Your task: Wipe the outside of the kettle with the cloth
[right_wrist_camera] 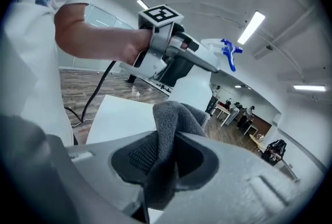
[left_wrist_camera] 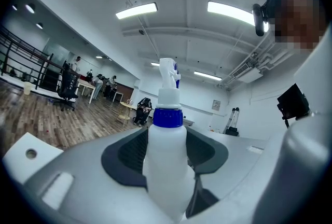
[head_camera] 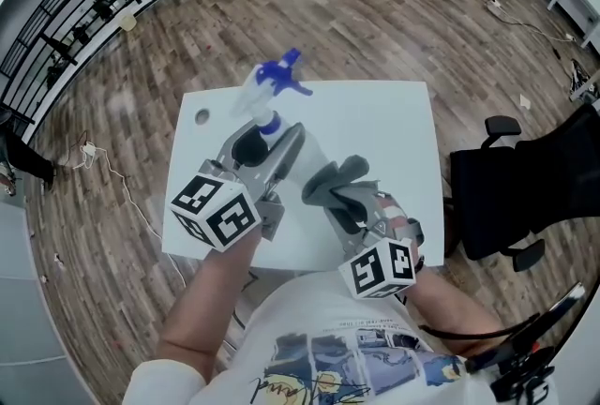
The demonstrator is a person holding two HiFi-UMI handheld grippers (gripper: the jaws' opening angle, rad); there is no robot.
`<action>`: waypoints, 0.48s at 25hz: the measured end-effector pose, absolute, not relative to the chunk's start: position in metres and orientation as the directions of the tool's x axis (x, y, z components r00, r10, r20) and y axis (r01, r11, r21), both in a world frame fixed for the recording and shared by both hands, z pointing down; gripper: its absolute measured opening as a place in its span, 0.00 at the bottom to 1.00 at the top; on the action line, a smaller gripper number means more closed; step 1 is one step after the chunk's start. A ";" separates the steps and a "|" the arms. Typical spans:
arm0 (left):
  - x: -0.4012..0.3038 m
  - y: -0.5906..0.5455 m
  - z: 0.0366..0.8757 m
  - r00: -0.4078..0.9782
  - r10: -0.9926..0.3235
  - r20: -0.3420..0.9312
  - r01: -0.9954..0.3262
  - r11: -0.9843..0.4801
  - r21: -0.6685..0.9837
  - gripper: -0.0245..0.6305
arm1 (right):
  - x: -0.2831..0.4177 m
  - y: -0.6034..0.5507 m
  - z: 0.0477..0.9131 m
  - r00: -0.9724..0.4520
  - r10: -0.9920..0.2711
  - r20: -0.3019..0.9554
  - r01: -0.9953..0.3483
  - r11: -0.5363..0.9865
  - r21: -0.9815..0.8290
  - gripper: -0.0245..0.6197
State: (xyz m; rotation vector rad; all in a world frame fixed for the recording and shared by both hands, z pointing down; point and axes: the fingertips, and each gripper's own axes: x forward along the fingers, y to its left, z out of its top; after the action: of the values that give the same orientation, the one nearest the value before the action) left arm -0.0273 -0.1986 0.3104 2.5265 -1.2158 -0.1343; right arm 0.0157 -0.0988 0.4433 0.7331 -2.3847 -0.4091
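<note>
1. Currently we're looking at the left gripper (head_camera: 265,145) pinching a spray bottle (head_camera: 272,98): both pads are pressing on the white body just below the blue collar, as the left gripper view is showing.
2. The bottle is hanging in the air over the white table (head_camera: 394,122), nozzle end up and away from us, blue trigger at the top. In the head view it's coming out blurred.
3. We're seeing the right gripper (head_camera: 345,199) clamped on a grey cloth (head_camera: 337,178). The cloth is bunched between the pads, with one fold sticking out past the fingertips and the rest trailing down under the jaws.
4. The cloth is sitting just beside the lower body of the bottle, on its right side in the head view. We're not able to tell whether the two are touching.
5. The right gripper view is showing the left gripper from the side, with the person's hand behind its marker cube.
6. We're also seeing a wooden floor (head_camera: 375,19) around the table and a black office chair (head_camera: 525,192) to its right.
</note>
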 end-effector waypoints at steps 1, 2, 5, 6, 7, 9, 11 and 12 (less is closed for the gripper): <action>-0.028 -0.199 0.309 0.630 -0.774 0.057 -0.742 -0.580 0.336 0.37 | 0.017 -0.099 0.449 -0.660 -0.586 0.470 -0.402 0.804 0.438 0.16; -0.029 -0.200 0.308 0.630 -0.775 0.056 -0.743 -0.579 0.336 0.37 | 0.018 -0.099 0.454 -0.655 -0.582 0.482 -0.402 0.808 0.430 0.16; -0.029 -0.204 0.307 0.626 -0.778 0.051 -0.744 -0.576 0.338 0.37 | 0.021 -0.101 0.466 -0.641 -0.567 0.517 -0.407 0.822 0.397 0.16; -0.030 -0.205 0.306 0.624 -0.780 0.048 -0.745 -0.575 0.339 0.37 | 0.022 -0.101 0.471 -0.636 -0.561 0.530 -0.407 0.827 0.387 0.16; -0.031 -0.206 0.305 0.622 -0.782 0.045 -0.746 -0.573 0.339 0.37 | 0.023 -0.102 0.477 -0.631 -0.553 0.544 -0.406 0.833 0.377 0.16; -0.034 -0.208 0.304 0.613 -0.789 0.040 -0.750 -0.566 0.342 0.37 | 0.026 -0.102 0.485 -0.622 -0.540 0.568 -0.406 0.842 0.355 0.16; -0.037 -0.210 0.305 0.605 -0.795 0.044 -0.755 -0.556 0.347 0.37 | 0.029 -0.101 0.483 -0.621 -0.536 0.572 -0.417 0.844 0.338 0.16; -0.038 -0.211 0.307 0.602 -0.797 0.047 -0.757 -0.551 0.350 0.37 | 0.030 -0.101 0.477 -0.625 -0.540 0.564 -0.425 0.841 0.335 0.16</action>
State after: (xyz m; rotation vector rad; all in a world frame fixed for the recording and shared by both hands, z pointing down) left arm -0.0383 -0.2115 0.3069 2.4975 -1.2565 -0.1666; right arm 0.0296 -0.1013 0.4774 0.6997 -2.3356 -0.2209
